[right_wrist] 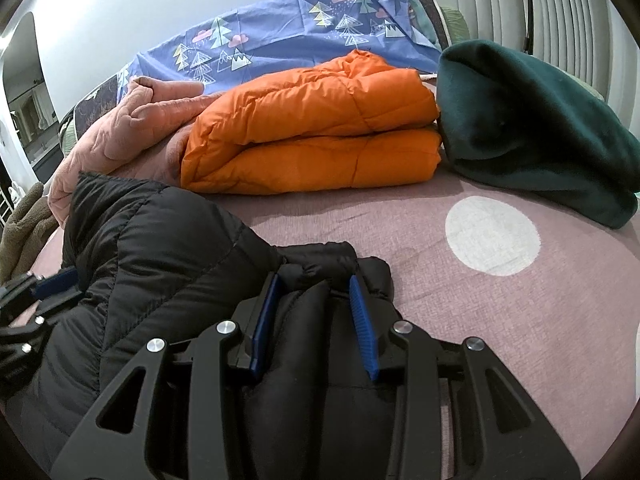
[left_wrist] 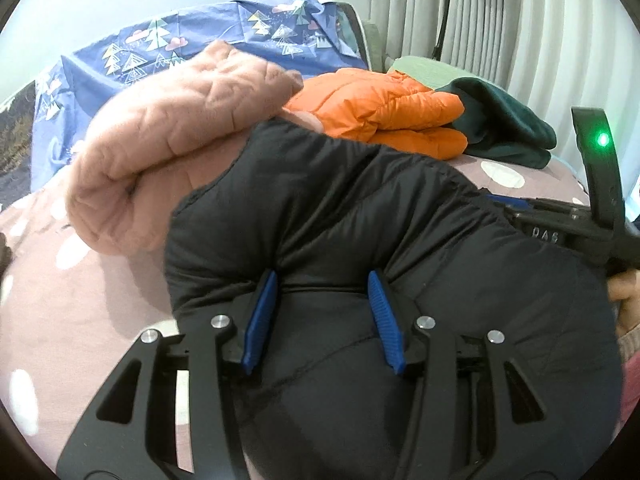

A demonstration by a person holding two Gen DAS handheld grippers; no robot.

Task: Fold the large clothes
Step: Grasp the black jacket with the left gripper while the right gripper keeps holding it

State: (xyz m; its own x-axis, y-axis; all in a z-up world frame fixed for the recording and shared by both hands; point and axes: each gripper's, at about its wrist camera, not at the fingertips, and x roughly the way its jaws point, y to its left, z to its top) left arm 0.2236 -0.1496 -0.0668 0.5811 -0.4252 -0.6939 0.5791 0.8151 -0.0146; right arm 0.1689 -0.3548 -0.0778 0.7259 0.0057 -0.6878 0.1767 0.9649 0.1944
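Black puffer jacket [left_wrist: 360,208]: bunched up on the bed at the near edge, held at two places; its padded bulk fills the lower middle of the left wrist view and the lower left of the right wrist view [right_wrist: 160,264].
Left gripper [left_wrist: 322,280]: clamped on a thick fold of the black jacket; the fabric puckers between the two blue pads and bulges out past them. Its side also shows at the left edge of the right wrist view, pressed against the jacket.
Right gripper [right_wrist: 314,284]: closed on another bunched fold of the same jacket, blue pads pinching the quilted fabric from both sides, just above the bedsheet.
Bed [right_wrist: 420,248]: covered in a dusty pink sheet with large white dots; the jacket lies on it.
Pink quilted garment [left_wrist: 168,140]: loosely heaped behind and to the left of the black jacket, touching it.
Orange puffer jacket [right_wrist: 312,136]: folded in two layers, lying farther back on the bed, between the pink garment and the green one.
Dark green fleece garment [right_wrist: 532,128]: folded, just right of the orange jacket and touching it.
Blue patterned bedding [right_wrist: 280,36]: printed with trees and clouds, bunched along the wall behind the clothes.
Curtain [left_wrist: 500,20]: pale, pleated, at the far right.
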